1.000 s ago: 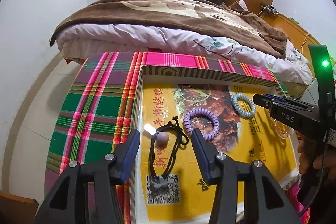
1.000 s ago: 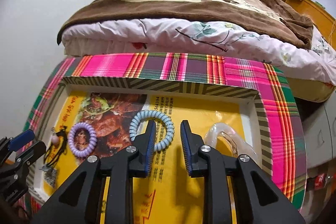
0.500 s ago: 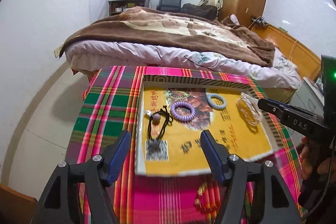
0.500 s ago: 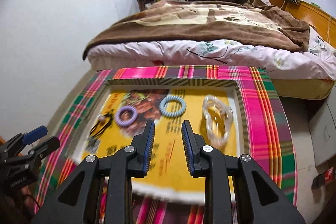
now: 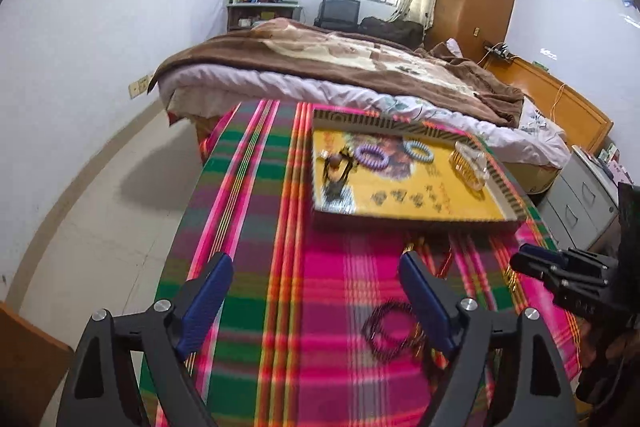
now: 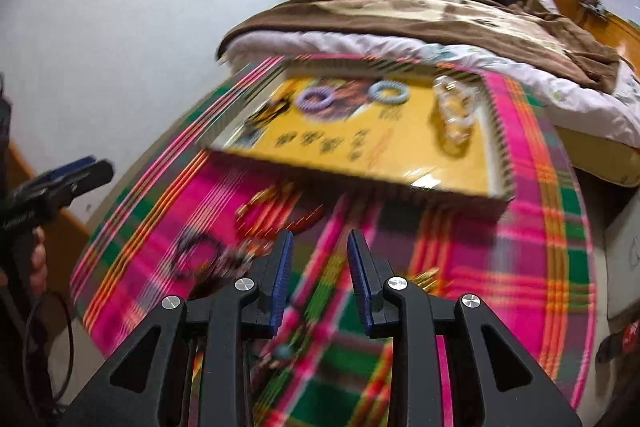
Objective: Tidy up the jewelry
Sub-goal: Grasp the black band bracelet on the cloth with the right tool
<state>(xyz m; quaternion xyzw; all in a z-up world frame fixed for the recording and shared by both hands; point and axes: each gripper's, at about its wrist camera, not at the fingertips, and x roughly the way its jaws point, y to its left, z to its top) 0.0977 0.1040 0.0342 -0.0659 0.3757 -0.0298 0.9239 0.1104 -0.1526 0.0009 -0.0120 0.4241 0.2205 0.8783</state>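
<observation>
Blur over dark bracelet (image 5: 390,327), half hidden behind left gripper (image 5: 316,301) finger

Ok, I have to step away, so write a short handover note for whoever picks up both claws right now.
Left claw: open, empty, over the plaid cloth short of the tray.
Right claw: open a little, empty, also short of the tray.
In the yellow tray: black cord necklace, purple coil band, blue coil band, clear bangle.
Loose on the cloth in front of the tray: dark bead bracelet, orange-red bracelets, blurred.
Done: four pieces in the tray. Left: the loose pieces, probably bound for the tray.
</observation>
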